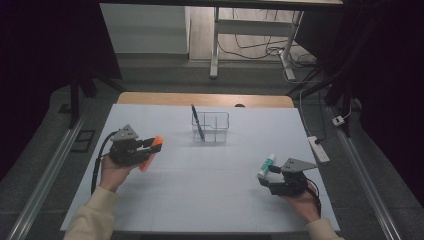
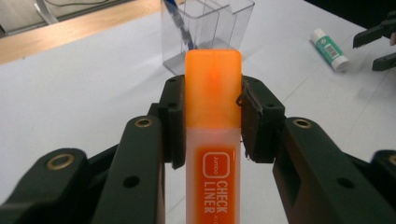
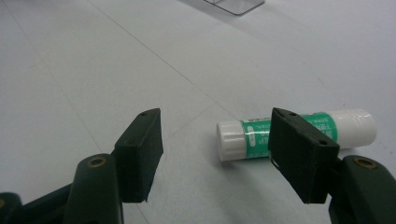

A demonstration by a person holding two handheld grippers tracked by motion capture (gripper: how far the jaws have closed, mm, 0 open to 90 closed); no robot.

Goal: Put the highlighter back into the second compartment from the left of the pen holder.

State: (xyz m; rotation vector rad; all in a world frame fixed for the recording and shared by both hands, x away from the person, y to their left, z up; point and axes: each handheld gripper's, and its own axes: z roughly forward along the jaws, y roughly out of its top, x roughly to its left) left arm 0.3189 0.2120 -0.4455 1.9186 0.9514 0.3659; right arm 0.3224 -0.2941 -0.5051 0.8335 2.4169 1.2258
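Item 1. Orange highlighter point(image 2: 213, 130): broad marker with a translucent orange cap and a white barrel printed "CHECK LINER". Clamped across the cap and upper barrel by the left tool point(image 1: 148, 145), both pads pressing its sides in the left gripper view. In the high view it juts out of the tool at a slant, lifted off the surface, at the left side of the mat.

Item 2. Left tool: black two-jaw unit with a grey three-cornered plate on top, carried in the person's left hand point(image 1: 114, 172); clenched on the highlighter. Cream sleeve visible at the bottom edge.

Item 3. Glue stick point(image 3: 299, 133): white tube with green label and white cap, lying on its side on the surface at the right. It rests just ahead of the right tool point(image 3: 224, 140), partly behind that tool's right-hand pad in the right gripper view; no pad touches it.

Item 4. Right tool: same make, in the person's right hand point(image 1: 300, 200); jaws spread wide, nothing between them, low over the surface.

Item 5. Clear plastic organiser point(image 1: 216, 127): compartmented, upright, at the middle far part of the surface. One blue pen point(image 1: 197, 122) stands tilted in its left compartment.

Item 6. Surface point(image 1: 200, 190): white sheet with faint grid lines over a wooden top.
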